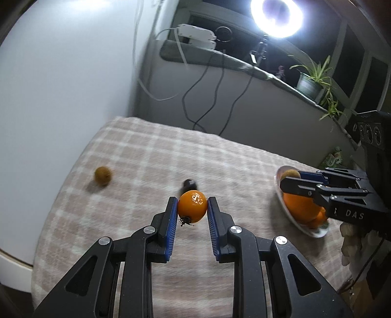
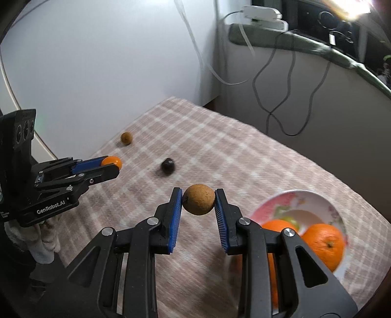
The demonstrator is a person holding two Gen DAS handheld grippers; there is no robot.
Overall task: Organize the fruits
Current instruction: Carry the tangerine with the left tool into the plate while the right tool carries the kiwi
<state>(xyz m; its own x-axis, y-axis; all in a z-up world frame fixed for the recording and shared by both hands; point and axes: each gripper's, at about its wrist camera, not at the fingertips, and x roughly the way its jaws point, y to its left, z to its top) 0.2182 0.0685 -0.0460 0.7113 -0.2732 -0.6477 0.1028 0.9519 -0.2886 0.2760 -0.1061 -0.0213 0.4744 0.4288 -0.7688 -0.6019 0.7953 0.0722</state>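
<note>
My left gripper (image 1: 192,206) is shut on a small orange tomato (image 1: 192,206) with a dark stem, held above the checked cloth. My right gripper (image 2: 198,203) is shut on a round brown fruit (image 2: 198,203), also lifted off the cloth. A white floral bowl (image 2: 315,198) at the right holds oranges (image 2: 322,244). On the cloth lie another brown fruit (image 1: 103,175) at the far left and a small dark fruit (image 2: 167,166) in the middle. In the left wrist view the right gripper (image 1: 289,179) hovers over the bowl (image 1: 315,233); in the right wrist view the left gripper (image 2: 111,166) is at the left.
The table under the checked cloth (image 1: 151,156) stands against a white wall. Behind it, cables (image 1: 207,93) hang from a sill with a power strip (image 1: 196,33), a ring light (image 1: 277,17) and a potted plant (image 1: 311,78). A gloved hand (image 2: 46,232) holds the left gripper.
</note>
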